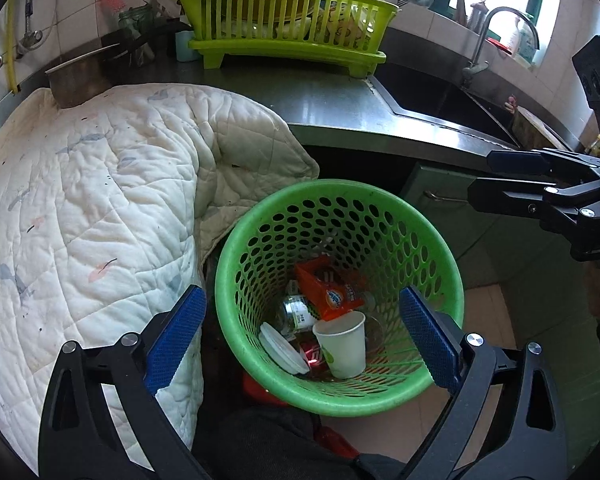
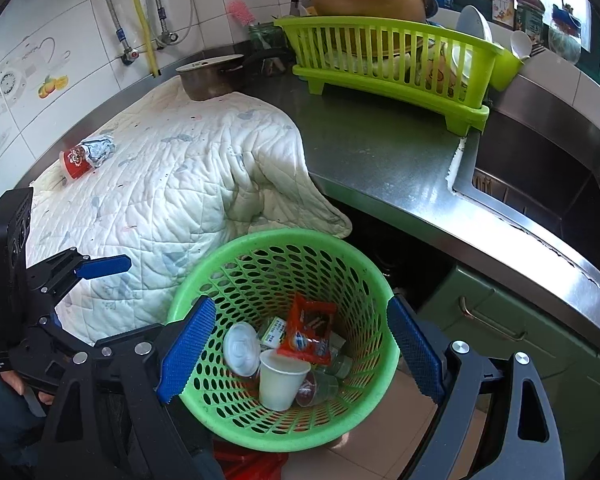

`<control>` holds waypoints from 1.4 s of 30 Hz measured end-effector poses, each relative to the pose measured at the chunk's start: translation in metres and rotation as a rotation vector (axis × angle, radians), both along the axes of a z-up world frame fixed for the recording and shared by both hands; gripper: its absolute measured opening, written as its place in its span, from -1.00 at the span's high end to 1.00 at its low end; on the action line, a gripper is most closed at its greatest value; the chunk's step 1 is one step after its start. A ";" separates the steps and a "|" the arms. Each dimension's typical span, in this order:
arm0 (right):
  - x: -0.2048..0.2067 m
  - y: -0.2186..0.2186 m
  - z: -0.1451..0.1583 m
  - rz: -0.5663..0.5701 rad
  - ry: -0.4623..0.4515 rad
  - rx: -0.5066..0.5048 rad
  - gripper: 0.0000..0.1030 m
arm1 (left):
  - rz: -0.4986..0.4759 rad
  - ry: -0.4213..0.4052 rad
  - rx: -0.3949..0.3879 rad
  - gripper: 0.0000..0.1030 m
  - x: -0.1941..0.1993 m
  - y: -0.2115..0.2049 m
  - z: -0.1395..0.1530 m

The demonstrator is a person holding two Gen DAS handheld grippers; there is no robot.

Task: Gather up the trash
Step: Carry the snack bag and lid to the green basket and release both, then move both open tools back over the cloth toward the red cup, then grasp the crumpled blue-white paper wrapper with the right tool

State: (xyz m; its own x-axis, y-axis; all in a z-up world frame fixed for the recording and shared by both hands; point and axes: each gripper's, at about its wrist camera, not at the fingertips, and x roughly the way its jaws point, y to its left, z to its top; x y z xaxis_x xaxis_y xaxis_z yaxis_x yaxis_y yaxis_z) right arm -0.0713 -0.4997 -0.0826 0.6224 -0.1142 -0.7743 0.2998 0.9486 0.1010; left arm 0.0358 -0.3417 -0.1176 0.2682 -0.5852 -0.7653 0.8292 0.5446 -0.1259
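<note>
**Item 1, trash basket** (image 2: 284, 248): green perforated, on the floor below the desk (image 2: 380, 152) edge, lower centre of both views. Contents: white paper cup (image 2: 280, 380), round white lid (image 2: 241, 350), orange snack wrapper (image 2: 310, 330), clear bottle (image 1: 298, 312), other bits partly hidden.

**Item 2, loose trash:** red printed cup (image 2: 74, 162) w/ crumpled foil wrapper (image 2: 99, 149) touching it, lying on the white quilted cloth (image 2: 172, 184), left-centre of right wrist view. Not in basket yet.

**Item 3, left claw** (image 1: 300, 336): wide open, nothing between pads, touches nothing; sits over the basket mouth.

**Item 4, right claw** (image 2: 298, 346): also wide open, empty, no contact; framed over basket interior.

**Step judged:** both claws empty above basket, so next pickup looks to be the red cup/foil. Tips: approach w/ left claw (nearer that side), come in low across the cloth, take cup by its wall, not the rim; grab foil separately if it rolls off. Avoid snagging the cloth folds. Carry over basket centre before letting go.

**Other:** lime dish rack (image 2: 388, 52), metal pot (image 2: 208, 76), sink (image 2: 540, 184), upper right; not trash.
</note>
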 end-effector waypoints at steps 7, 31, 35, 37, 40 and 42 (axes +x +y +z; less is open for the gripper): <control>0.018 0.013 0.008 0.042 -0.014 -0.014 -0.65 | 0.068 -0.032 -0.027 -0.86 0.014 0.030 0.020; 0.247 0.175 0.038 0.472 -0.072 0.056 -0.65 | 0.590 -0.093 -0.056 -0.86 0.122 0.257 0.046; 0.294 0.211 0.037 0.542 -0.075 0.032 -0.65 | 0.659 -0.095 -0.052 -0.86 0.131 0.290 0.044; 0.313 0.224 0.036 0.566 -0.075 0.024 -0.65 | 0.689 -0.094 -0.051 -0.86 0.134 0.305 0.042; 0.343 0.244 0.031 0.598 -0.073 0.018 -0.65 | 0.736 -0.087 -0.050 -0.86 0.138 0.324 0.039; 0.363 0.257 0.027 0.614 -0.071 0.013 -0.65 | 0.764 -0.081 -0.048 -0.86 0.141 0.335 0.037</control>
